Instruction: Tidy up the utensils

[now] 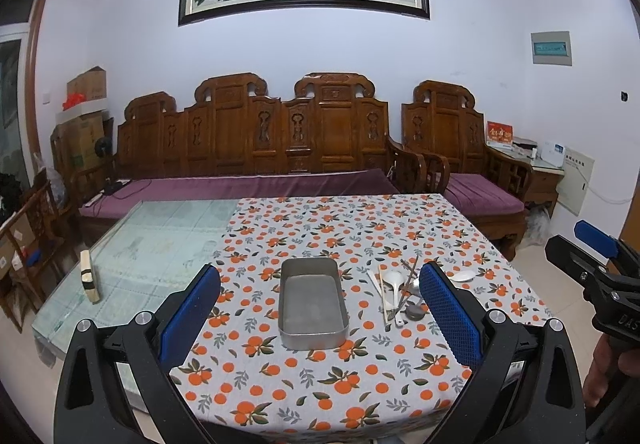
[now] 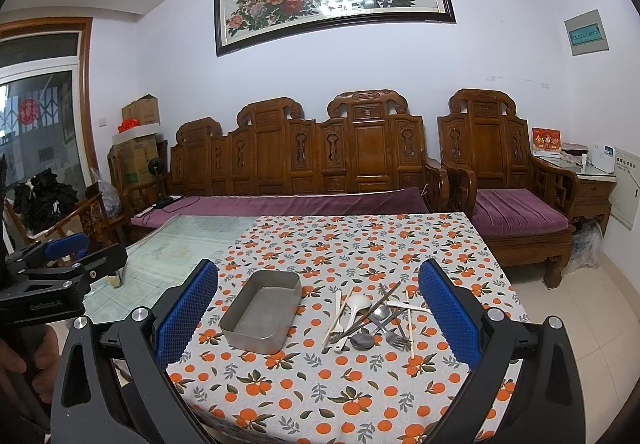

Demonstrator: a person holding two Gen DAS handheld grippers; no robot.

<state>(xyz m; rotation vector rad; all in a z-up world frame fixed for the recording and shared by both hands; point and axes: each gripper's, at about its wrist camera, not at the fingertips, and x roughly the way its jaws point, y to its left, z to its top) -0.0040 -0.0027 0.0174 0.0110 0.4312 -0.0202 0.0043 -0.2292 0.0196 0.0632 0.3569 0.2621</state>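
The table (image 2: 200, 244) fills the lower half of both views under an orange-print cloth (image 2: 320, 376). At centre of the right wrist view sits the metal tray (image 2: 260, 314), long axis running lower left to upper right. Right of it lies the utensil pile (image 2: 370, 318), mostly lengthwise away from the camera. Left gripper (image 1: 320, 318) and right gripper (image 2: 318, 318) hover spread wide, holding nothing.

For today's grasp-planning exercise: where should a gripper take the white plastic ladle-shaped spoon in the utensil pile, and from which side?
Probably the white plastic spoon by its slim handle, from above with the right gripper. Its bowl end is broad, and metal pieces crowd its right side.
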